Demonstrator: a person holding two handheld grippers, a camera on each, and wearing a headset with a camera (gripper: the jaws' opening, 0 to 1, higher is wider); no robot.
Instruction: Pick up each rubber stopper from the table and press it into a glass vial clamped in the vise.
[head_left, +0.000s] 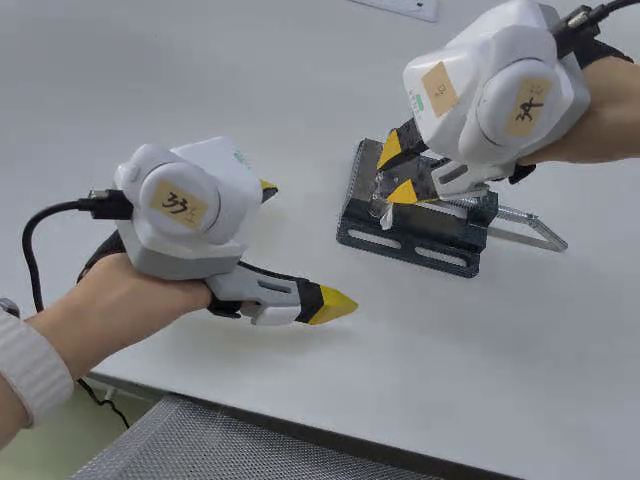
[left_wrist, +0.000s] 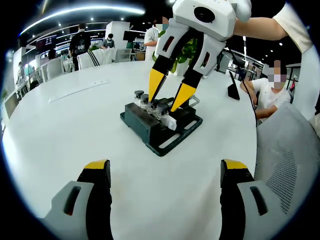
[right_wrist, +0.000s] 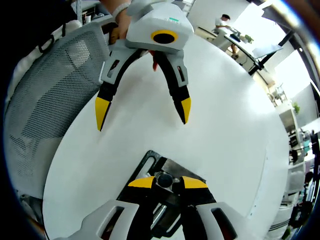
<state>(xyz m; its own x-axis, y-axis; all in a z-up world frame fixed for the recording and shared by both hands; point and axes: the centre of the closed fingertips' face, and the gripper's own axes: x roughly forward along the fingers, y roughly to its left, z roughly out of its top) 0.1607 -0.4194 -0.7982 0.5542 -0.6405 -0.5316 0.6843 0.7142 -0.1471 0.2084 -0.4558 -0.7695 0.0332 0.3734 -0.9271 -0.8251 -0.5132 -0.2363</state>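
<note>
Left gripper (head_left: 300, 245): white moulded shell, black jaws, yellow tips. Hangs released and spread wide at lower left of head view, over smooth, matte white table (head_left: 300, 80). Right gripper (head_left: 398, 172), upper right: tips narrowed either side of a dark round stopper (right_wrist: 162, 178); actual grip, cannot tell. Stopper caps one of the clear glass vials (left_wrist: 163, 109), rowed upright in a dark, slotted metal vise (head_left: 410, 240) centre-right, well apart from left tips.

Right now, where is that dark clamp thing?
The vise sits on the table, right of centre in the head view, just under the right gripper, whose jaws straddle a vial in it; the left gripper hovers to its left.
</note>
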